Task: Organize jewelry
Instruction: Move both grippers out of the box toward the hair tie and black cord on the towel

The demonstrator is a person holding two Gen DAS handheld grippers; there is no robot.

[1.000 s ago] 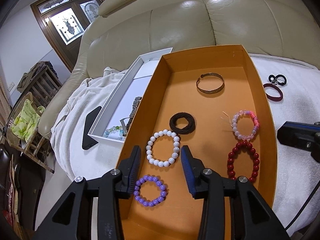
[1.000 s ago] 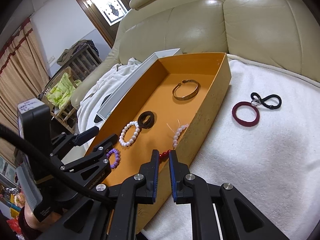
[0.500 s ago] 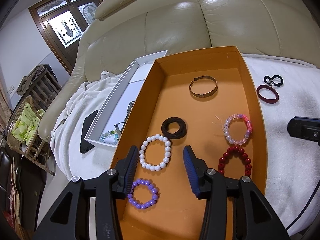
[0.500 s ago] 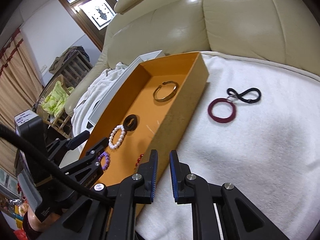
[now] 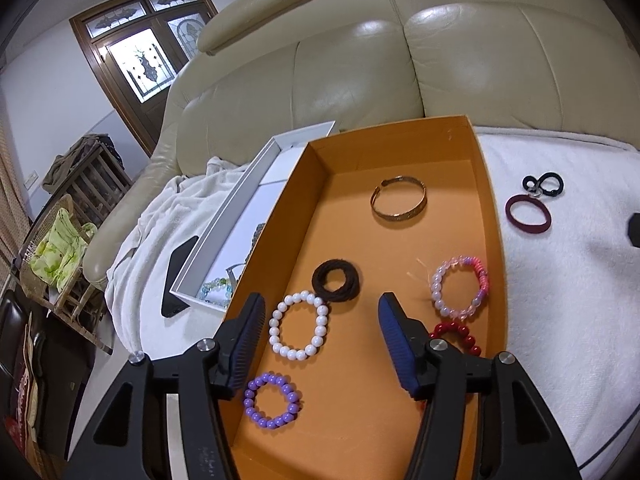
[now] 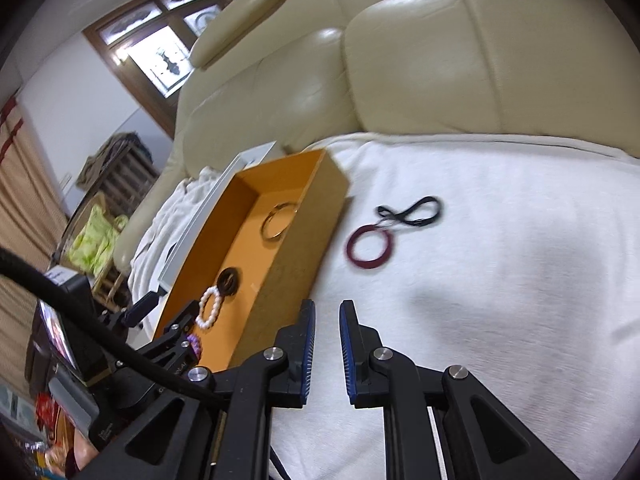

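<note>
Your orange box (image 5: 492, 248) sits on the white blanket (image 6: 500, 280) over the sofa. Only your left view shows its whole floor: white bead bracelet (image 5: 298, 326), purple bracelet (image 5: 272, 400), pink bracelet (image 5: 460, 286), red beads (image 5: 460, 334), dark hair tie (image 5: 335, 281), metal bangle (image 5: 398, 202). Your right view best shows the maroon band (image 6: 369, 247) and black loop (image 6: 416, 212) lying outside on the blanket. Your left gripper (image 5: 320, 342) has just been opening; its jaws stand wide above the white bracelet, gripping nothing. Your right gripper (image 6: 326, 344) is slightly parted, empty.
</note>
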